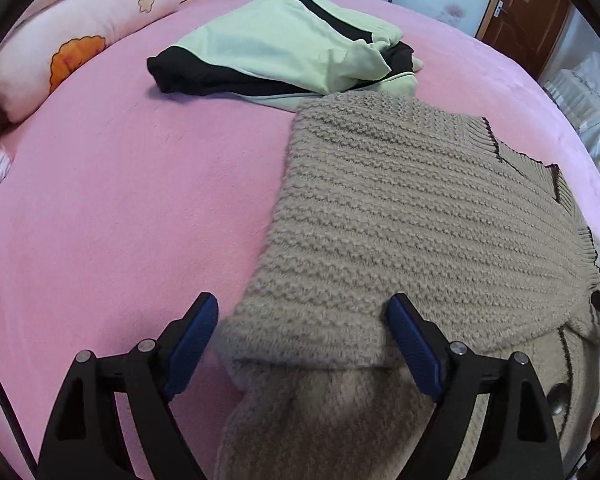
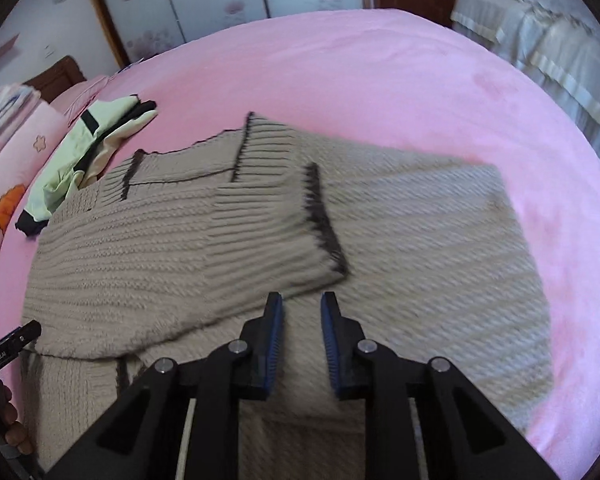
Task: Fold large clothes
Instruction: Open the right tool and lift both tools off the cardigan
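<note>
Left gripper jaws wide, right gripper jaws narrowly apart, over sweater; bare bed leftward.

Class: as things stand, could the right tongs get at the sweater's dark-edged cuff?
Probably yes. The right tongs hover open just short of the dark-edged cuff, which lies on top of the sweater with nothing between.
</note>
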`<state>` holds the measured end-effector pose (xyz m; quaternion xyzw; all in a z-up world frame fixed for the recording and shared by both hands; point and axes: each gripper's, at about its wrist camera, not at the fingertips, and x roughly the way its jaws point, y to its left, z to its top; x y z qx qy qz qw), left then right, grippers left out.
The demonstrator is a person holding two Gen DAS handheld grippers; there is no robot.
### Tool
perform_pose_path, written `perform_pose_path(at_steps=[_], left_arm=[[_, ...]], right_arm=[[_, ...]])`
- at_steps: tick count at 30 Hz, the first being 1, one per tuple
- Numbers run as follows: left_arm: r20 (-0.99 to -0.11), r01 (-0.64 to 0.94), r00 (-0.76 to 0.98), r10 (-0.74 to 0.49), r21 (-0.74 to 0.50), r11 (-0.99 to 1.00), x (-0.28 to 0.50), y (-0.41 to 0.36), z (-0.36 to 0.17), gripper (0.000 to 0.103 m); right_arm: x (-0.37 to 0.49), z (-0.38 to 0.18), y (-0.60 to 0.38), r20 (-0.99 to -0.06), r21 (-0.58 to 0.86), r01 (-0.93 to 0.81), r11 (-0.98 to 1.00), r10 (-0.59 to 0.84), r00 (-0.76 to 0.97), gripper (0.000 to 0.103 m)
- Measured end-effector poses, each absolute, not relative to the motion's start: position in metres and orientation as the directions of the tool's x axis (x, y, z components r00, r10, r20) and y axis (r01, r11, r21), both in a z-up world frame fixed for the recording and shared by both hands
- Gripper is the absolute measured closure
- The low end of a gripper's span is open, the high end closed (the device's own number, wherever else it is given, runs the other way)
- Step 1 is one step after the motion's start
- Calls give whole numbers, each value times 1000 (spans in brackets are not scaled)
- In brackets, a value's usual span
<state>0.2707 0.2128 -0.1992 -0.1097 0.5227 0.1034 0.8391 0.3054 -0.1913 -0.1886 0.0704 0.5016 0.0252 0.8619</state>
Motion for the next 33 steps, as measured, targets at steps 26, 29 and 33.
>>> perform_pose_path(at_steps=[26,29,33], left_arm=[[-696,-188,710,111,-34,982,63,149,36,8],[-679,-187,727,102,-53,981,37,144,47,8],[-664,-181,740,105,-46,983,3,136,59,8]], right_arm=[[84,2,-161,-664,166,-71,984,165,729,65],[61,14,-160,-643,173,-80,982,174,746,65],[29,28,-163,-614,196,-100,975,202,763,65]])
